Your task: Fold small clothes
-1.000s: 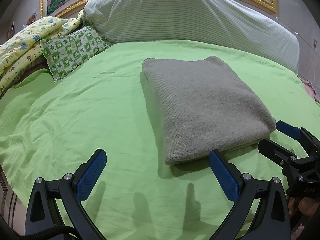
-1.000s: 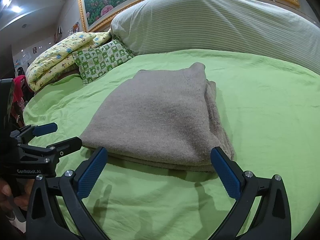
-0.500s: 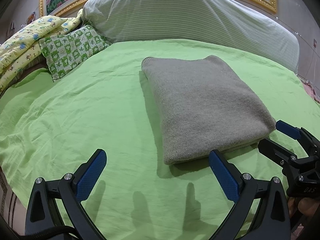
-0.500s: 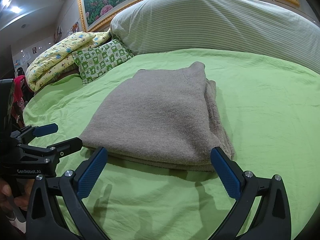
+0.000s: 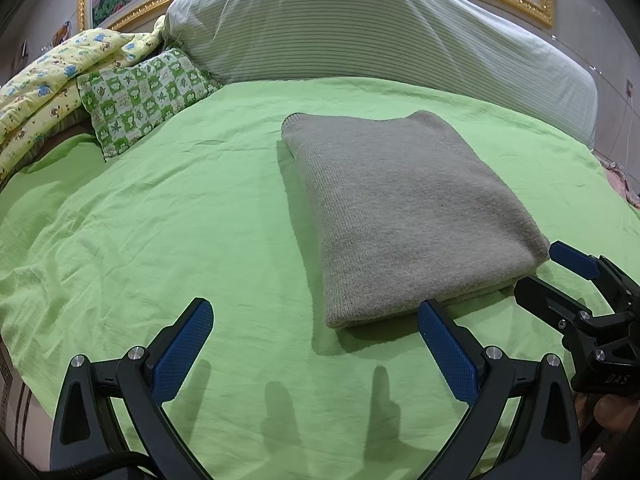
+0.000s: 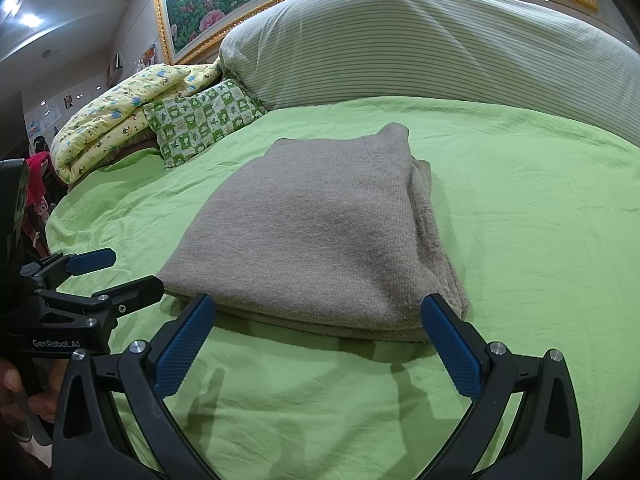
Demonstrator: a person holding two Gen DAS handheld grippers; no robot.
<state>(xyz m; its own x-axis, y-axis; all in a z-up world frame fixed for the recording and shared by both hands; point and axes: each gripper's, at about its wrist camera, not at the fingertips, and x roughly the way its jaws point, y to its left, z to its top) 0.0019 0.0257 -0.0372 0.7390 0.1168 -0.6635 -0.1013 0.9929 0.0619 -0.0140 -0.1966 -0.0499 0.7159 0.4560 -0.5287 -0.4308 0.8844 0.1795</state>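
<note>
A grey-brown knitted sweater point(image 5: 408, 208) lies folded into a thick rectangle on the green bed sheet point(image 5: 160, 220). My left gripper point(image 5: 314, 312) is open just in front of the sweater's near left corner, with nothing between its blue pads. In the right wrist view the same sweater point(image 6: 320, 232) shows layered edges along its right side. My right gripper point(image 6: 318, 304) is open at the sweater's near edge and holds nothing. Each gripper appears in the other's view: the right gripper point(image 5: 538, 266) by the near right corner, the left gripper point(image 6: 136, 270) by the near left corner.
A large striped pillow point(image 5: 360, 28) spans the head of the bed. A green checked pillow point(image 5: 148, 96) and a yellow printed quilt point(image 5: 40, 88) lie at the far left. The bed's edge point(image 5: 16, 380) drops off at the near left. A hand point(image 6: 12, 384) holds the left gripper.
Nothing of note. Both grippers stay open in front of the sweater, and the sweater lies still.
</note>
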